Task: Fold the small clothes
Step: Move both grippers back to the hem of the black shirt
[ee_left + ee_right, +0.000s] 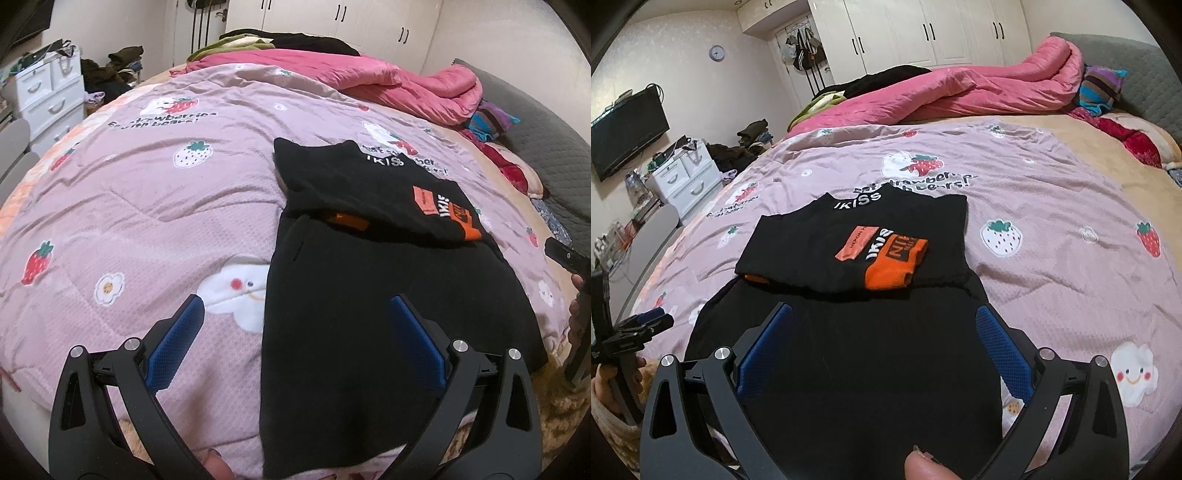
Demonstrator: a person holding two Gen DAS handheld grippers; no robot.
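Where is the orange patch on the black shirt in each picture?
Left wrist view: the orange patch sits right of centre, on the folded black shirt, beyond the open left gripper.
Right wrist view: the orange patch is near the centre, above the open right gripper.
Shared landmark: the pink quilt bunched at the far side of the bed.

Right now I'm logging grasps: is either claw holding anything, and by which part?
Nothing is held. The left claw and right claw are open above the black garment.
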